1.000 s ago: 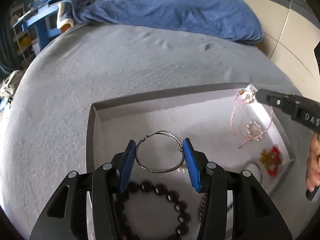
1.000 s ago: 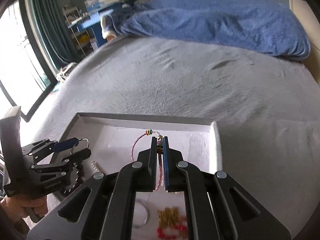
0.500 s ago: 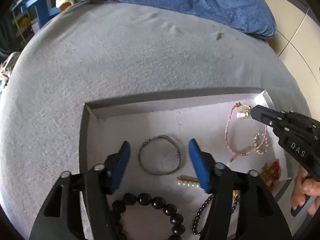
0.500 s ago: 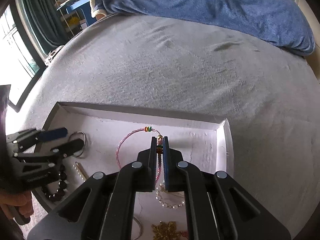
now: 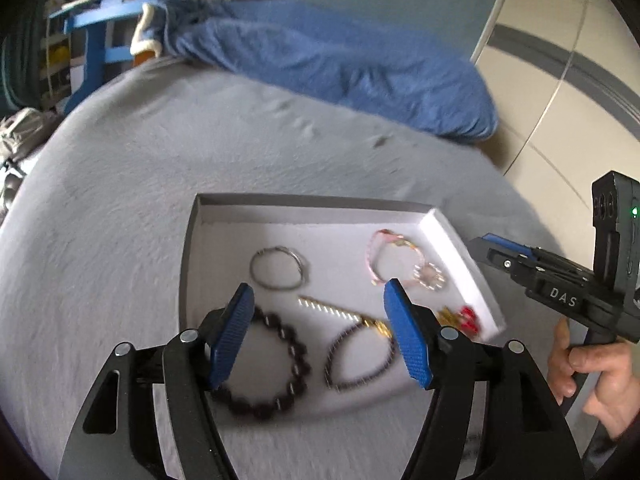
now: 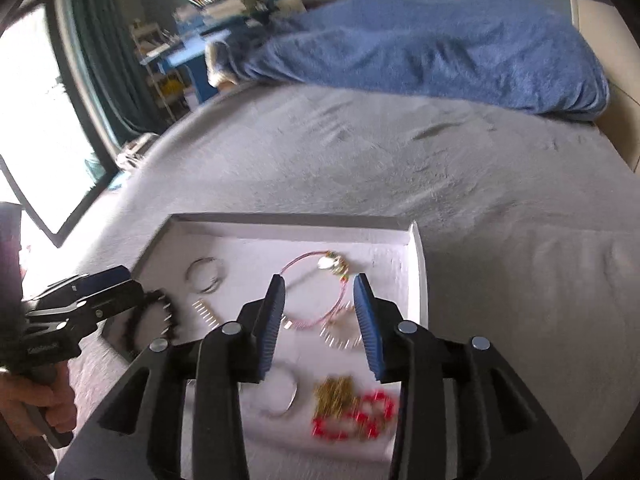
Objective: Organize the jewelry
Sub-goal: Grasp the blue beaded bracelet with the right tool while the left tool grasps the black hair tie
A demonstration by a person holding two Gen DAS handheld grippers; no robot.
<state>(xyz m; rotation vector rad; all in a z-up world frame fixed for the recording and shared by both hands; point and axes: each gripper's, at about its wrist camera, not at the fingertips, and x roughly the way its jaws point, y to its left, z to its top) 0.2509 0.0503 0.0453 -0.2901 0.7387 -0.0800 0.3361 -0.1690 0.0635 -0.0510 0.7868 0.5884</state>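
Note:
A shallow white tray (image 5: pixel 452 248) lies on the grey bed. In it are a silver wire bangle (image 5: pixel 278 268), a pink cord bracelet (image 5: pixel 394 256), a dark bead bracelet (image 5: pixel 280 364), a thin dark bracelet (image 5: pixel 360 356), a pearl pin (image 5: pixel 332 310) and a red and gold piece (image 5: pixel 464 316). My left gripper (image 5: pixel 316 296) hangs open above the tray's near half, nothing between its pads. My right gripper (image 6: pixel 319 280) has its jaws opening over the pink cord bracelet (image 6: pixel 304 259), which lies loose on the tray floor. The right gripper (image 5: pixel 484 240) also shows at the tray's right rim.
A crumpled blue blanket (image 6: pixel 420 52) lies across the far side of the bed. Blue shelves and a desk (image 5: pixel 104 20) stand beyond the far left corner, with a window (image 6: pixel 32 112) on the left. A hand (image 5: pixel 588 376) holds the right gripper's handle.
The left gripper opened off the silver bangle, left it in the tray and drew back. The right gripper, shut on the pink bracelet before, opened, left the bracelet lying in the tray and pulled back.

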